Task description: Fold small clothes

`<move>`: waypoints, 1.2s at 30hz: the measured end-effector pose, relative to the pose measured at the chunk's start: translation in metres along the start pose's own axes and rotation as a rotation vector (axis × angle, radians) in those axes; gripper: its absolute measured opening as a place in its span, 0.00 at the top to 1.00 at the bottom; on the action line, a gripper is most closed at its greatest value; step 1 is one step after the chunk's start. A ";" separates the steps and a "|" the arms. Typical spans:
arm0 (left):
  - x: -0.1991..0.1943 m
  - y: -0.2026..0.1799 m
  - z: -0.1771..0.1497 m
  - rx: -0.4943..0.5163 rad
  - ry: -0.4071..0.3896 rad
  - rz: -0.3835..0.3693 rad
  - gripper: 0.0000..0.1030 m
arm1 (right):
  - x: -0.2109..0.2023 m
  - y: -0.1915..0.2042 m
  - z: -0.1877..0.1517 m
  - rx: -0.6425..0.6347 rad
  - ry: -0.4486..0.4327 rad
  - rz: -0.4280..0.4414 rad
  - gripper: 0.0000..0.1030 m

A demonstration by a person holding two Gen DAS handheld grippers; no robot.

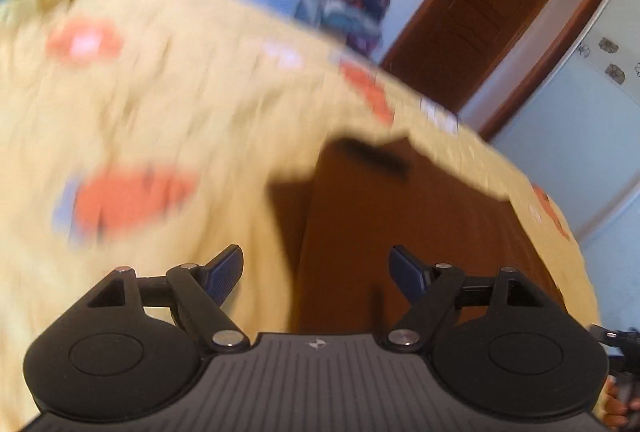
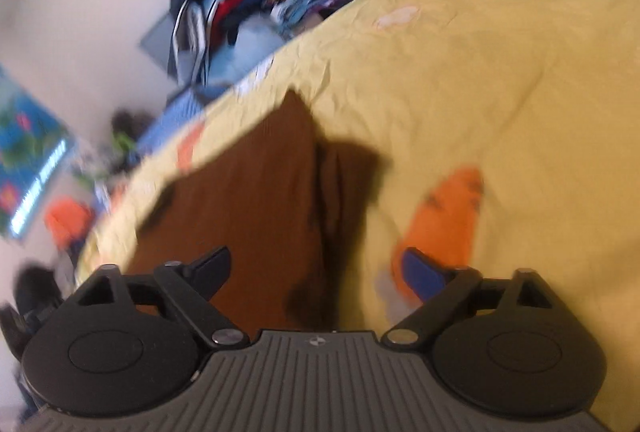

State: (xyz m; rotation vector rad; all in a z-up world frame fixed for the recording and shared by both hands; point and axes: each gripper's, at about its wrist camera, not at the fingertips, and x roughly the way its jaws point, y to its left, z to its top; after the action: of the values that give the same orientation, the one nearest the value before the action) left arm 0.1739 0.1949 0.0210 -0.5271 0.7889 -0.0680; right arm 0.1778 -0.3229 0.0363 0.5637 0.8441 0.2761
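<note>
Brown garment (image 1: 400,232) lay flat on the yellow bedspread (image 1: 160,112), long axis running toward 12 o'clock from both tools. Left gripper (image 1: 316,272) and right gripper (image 2: 320,272) were both spread, holding nothing, hovering over its near end; neither looked clearly nearer.

One brown garment (image 2: 256,200) lies on one yellow bedspread (image 2: 500,80) printed with several orange figures, one heap of mixed clothes (image 2: 240,4) sits behind, one wooden door (image 1: 480,4) stands beyond, and two grippers show.
</note>
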 end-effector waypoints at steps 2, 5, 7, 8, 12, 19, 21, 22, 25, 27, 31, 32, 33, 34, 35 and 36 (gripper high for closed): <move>0.000 0.002 -0.012 -0.002 0.015 0.002 0.22 | 0.000 0.008 -0.008 -0.042 0.029 0.002 0.22; 0.007 -0.009 -0.013 0.001 0.036 -0.010 0.23 | 0.017 0.019 -0.016 -0.074 0.096 0.015 0.28; 0.017 -0.017 -0.011 0.009 0.056 -0.037 0.45 | 0.024 0.029 -0.019 -0.151 0.074 -0.005 0.62; 0.024 -0.024 -0.012 0.042 0.079 -0.002 0.76 | 0.029 0.033 -0.016 -0.163 0.081 -0.039 0.74; 0.015 -0.041 -0.017 0.116 0.084 0.027 0.86 | 0.024 0.028 -0.010 -0.131 0.117 -0.011 0.80; -0.055 -0.031 -0.062 0.153 0.135 -0.095 0.87 | -0.049 0.044 -0.048 -0.317 0.137 0.006 0.82; -0.063 -0.024 -0.090 0.224 0.170 -0.097 0.82 | -0.061 0.042 -0.071 -0.404 0.168 -0.061 0.78; -0.069 -0.020 -0.102 0.257 0.162 -0.071 0.81 | -0.062 0.037 -0.078 -0.392 0.195 -0.061 0.73; -0.094 -0.015 -0.104 0.299 0.079 -0.038 0.72 | -0.075 0.028 -0.074 -0.332 0.162 -0.041 0.39; -0.108 -0.023 -0.087 0.322 -0.011 -0.019 0.62 | -0.085 0.027 -0.051 -0.265 0.049 -0.014 0.26; -0.098 -0.064 -0.051 0.492 -0.215 0.041 0.16 | -0.058 0.027 0.007 -0.169 -0.039 0.057 0.27; -0.083 -0.079 -0.046 0.569 -0.221 0.053 0.16 | -0.041 0.027 0.020 -0.152 -0.031 0.043 0.28; -0.065 -0.092 -0.043 0.645 -0.213 0.075 0.16 | -0.023 0.028 0.032 -0.142 -0.020 0.022 0.31; -0.045 -0.105 -0.042 0.719 -0.200 0.102 0.16 | -0.005 0.030 0.044 -0.143 -0.006 -0.002 0.32; -0.025 -0.115 -0.042 0.786 -0.185 0.131 0.16 | 0.011 0.032 0.051 -0.143 0.006 -0.021 0.32; -0.004 -0.123 -0.040 0.834 -0.154 0.159 0.16 | 0.027 0.033 0.059 -0.143 0.019 -0.039 0.32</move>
State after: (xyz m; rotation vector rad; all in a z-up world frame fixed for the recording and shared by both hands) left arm 0.1600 0.0716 0.0585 0.3180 0.5811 -0.1953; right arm 0.2402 -0.3051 0.0699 0.4118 0.8453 0.3042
